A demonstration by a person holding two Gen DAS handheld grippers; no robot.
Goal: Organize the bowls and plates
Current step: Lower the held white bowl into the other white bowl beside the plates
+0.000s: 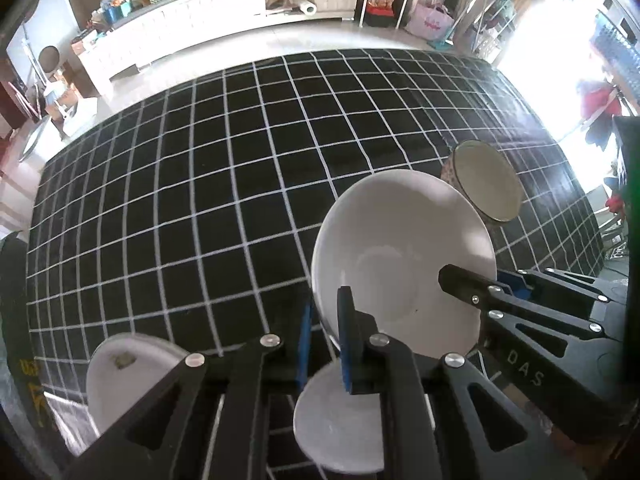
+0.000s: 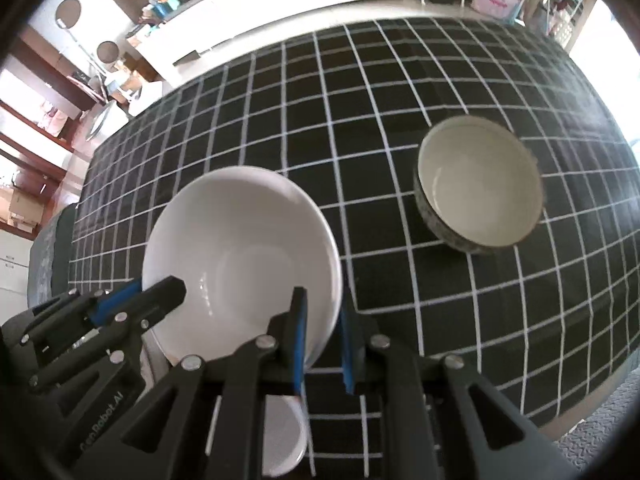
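A large white bowl (image 1: 400,248) (image 2: 240,256) hangs tilted above the table, gripped from two sides. My left gripper (image 1: 326,320) is shut on its near-left rim, blue pads either side of the wall. My right gripper (image 2: 322,320) is shut on the opposite rim. Each gripper shows in the other's view: the right (image 1: 472,284), the left (image 2: 160,296). A dark patterned bowl (image 2: 480,180) (image 1: 486,184) with a cream inside stands upright on the cloth beyond. A small white plate (image 1: 340,420) (image 2: 284,436) lies on the table under the grippers.
The table (image 1: 200,160) wears a black cloth with a white grid. Another white plate (image 1: 128,380), with a small brown scrap on it, lies near the front left edge. White cabinets and clutter stand across the floor behind.
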